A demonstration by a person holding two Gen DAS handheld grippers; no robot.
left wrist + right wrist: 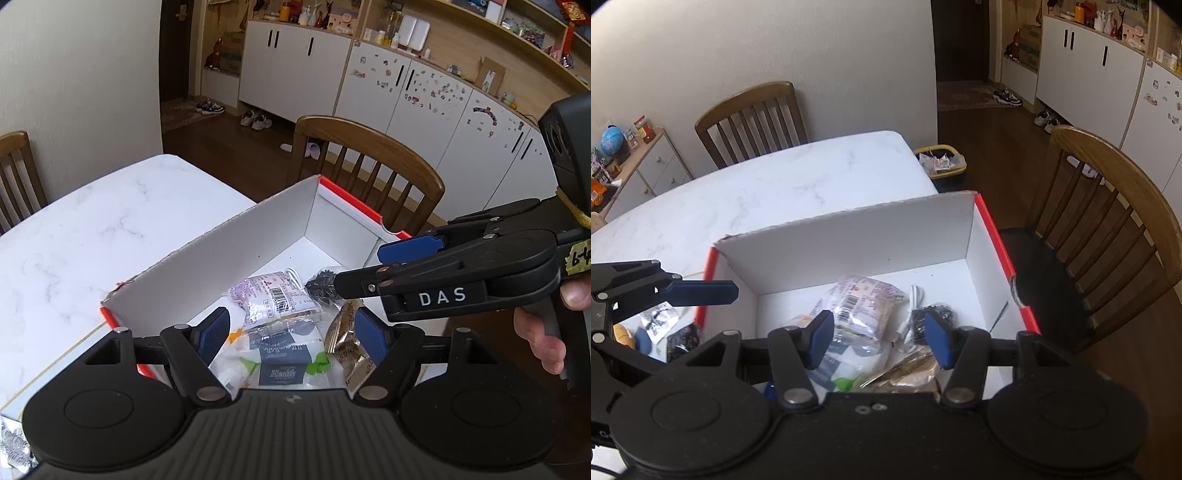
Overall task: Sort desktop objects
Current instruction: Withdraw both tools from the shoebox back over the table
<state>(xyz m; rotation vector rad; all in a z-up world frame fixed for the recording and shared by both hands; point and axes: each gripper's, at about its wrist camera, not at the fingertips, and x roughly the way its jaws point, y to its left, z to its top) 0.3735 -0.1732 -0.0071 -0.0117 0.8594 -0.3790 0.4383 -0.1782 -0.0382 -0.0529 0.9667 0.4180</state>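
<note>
We have the worktop [798, 177] carrying the white box [857, 240], which sits at its right edge, beside a chair [1115, 206]; a nudge could tip it floorward. The sorted packets [280, 299] lie heaped at the box's near end. Our left tongs [291, 334] and right tongs [879, 339] both hover over them, spread apart and empty, close enough to collide. Loose items [665, 328] wait on the worktop left of the box, where we could easily snag its wall.
</note>
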